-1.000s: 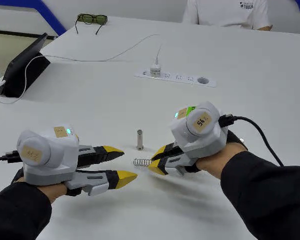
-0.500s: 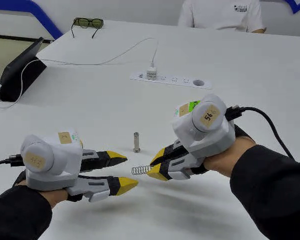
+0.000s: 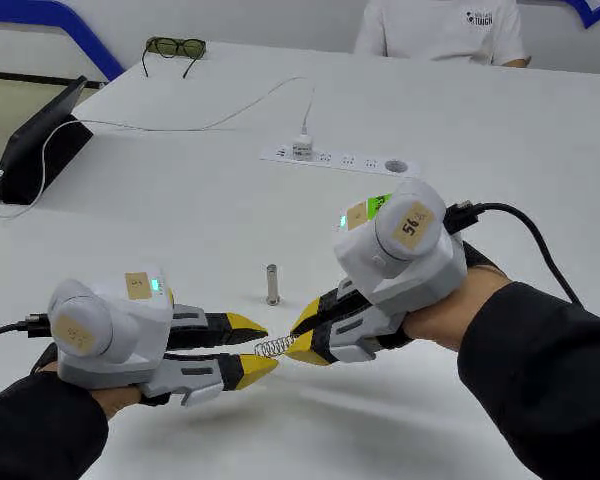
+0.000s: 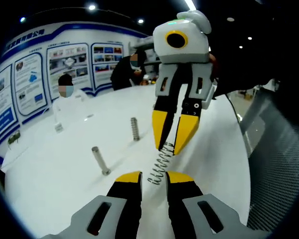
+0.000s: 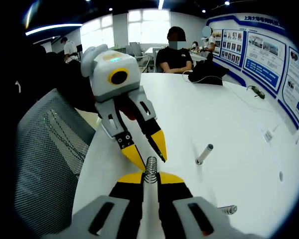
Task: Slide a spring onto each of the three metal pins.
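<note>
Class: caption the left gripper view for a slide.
Right gripper holds a spring toward the left gripper's open jaws; a metal pin stands nearby.

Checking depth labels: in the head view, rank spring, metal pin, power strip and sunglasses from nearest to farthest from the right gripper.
1. spring, in the jaws of the right gripper.
2. metal pin, upright, just beyond them.
3. power strip, mid-table.
4. sunglasses, far left corner.

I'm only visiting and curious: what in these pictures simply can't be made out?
- Head view: whether the left gripper touches the spring; its yellow tips overlap it.
- Head view: the spring's other end, hidden between the right gripper's tips.
- Left gripper view: whether the far pin carries a spring; too small.
- Right gripper view: the loose spring near the lower edge is blurred.
</note>
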`<state>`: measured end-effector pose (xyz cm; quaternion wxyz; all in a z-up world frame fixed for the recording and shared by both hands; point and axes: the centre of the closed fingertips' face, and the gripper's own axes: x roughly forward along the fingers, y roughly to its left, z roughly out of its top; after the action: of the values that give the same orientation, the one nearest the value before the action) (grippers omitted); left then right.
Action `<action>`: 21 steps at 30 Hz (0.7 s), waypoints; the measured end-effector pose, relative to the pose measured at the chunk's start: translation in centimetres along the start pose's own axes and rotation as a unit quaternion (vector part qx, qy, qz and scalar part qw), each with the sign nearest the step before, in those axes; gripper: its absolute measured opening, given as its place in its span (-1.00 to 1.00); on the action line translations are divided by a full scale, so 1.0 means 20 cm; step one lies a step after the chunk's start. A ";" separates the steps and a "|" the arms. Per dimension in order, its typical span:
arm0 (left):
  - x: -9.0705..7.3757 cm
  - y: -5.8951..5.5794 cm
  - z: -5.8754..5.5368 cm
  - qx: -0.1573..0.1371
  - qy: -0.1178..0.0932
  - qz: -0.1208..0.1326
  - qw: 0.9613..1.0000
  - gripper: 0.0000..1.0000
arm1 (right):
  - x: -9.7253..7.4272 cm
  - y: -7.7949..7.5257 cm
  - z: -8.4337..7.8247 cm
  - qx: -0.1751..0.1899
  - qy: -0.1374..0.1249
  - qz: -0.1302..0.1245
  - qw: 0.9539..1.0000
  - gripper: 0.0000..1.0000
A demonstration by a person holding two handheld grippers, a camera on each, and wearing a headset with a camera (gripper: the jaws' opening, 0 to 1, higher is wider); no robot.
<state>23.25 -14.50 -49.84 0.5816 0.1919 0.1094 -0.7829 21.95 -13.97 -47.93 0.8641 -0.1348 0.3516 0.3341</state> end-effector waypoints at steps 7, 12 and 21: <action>0.00 0.00 0.01 0.004 -0.005 -0.001 1.000 -0.73 | -0.01 0.00 0.05 -0.006 -0.007 -0.003 1.000 -0.77; 0.00 -0.01 0.01 0.003 -0.006 -0.002 1.000 -0.74 | -0.02 0.00 0.08 -0.011 -0.015 -0.005 1.000 -0.77; 0.01 -0.02 0.02 -0.006 -0.010 -0.003 1.000 -0.75 | -0.02 0.00 0.13 -0.005 -0.031 -0.006 0.999 -0.77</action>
<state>22.86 -14.69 -49.61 0.5811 0.1804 0.1085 -0.7861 23.16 -13.01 -45.85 0.8759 -0.1307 0.3218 0.3349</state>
